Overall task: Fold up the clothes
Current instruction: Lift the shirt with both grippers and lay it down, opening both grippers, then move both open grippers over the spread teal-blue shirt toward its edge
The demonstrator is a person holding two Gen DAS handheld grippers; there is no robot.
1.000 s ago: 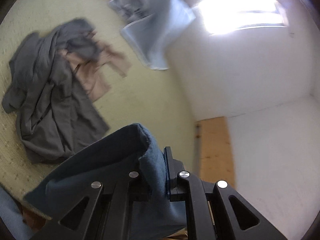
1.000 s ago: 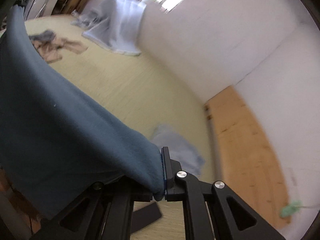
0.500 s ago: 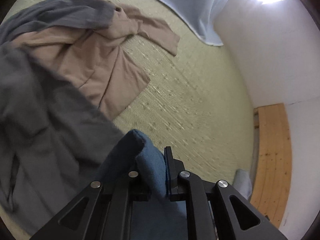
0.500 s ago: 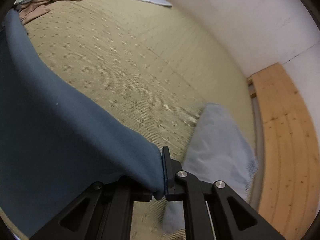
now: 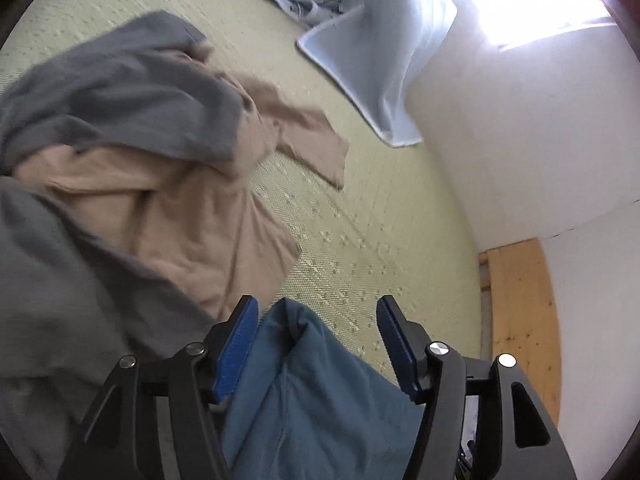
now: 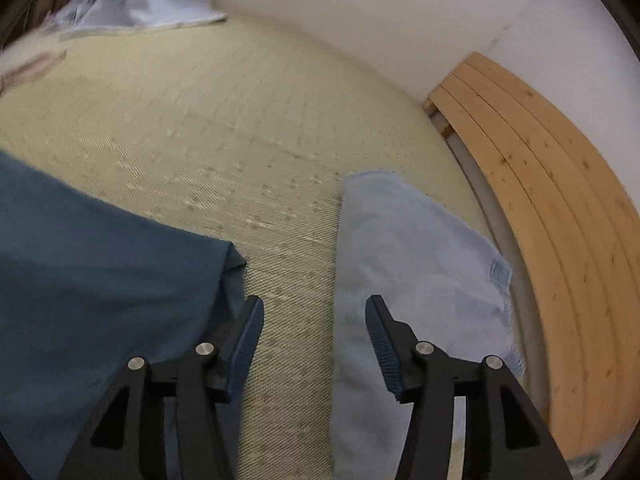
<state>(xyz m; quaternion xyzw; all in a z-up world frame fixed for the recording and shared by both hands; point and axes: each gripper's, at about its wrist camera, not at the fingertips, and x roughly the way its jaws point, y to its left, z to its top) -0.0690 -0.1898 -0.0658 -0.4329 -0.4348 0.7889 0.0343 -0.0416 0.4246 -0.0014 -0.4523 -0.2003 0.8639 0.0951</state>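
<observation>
A dark blue garment (image 5: 320,392) lies on the pale green mat (image 5: 360,208). My left gripper (image 5: 318,344) is open, its jaws wide apart around a raised fold of the blue cloth, not pinching it. In the right wrist view the blue garment (image 6: 100,272) lies flat at the left. My right gripper (image 6: 314,344) is open and empty over bare mat (image 6: 240,120), just right of the garment's corner.
A grey garment (image 5: 80,120) and a tan shirt (image 5: 192,216) lie crumpled at the left. A folded light blue cloth (image 6: 412,280) lies by the right finger. A pale blue sheet (image 5: 380,60) hangs at the wall. Wooden slats (image 6: 560,200) run along the right.
Both grippers have opened and let go of the blue garment, which now lies on the mat. Both have pulled back slightly from the cloth.
</observation>
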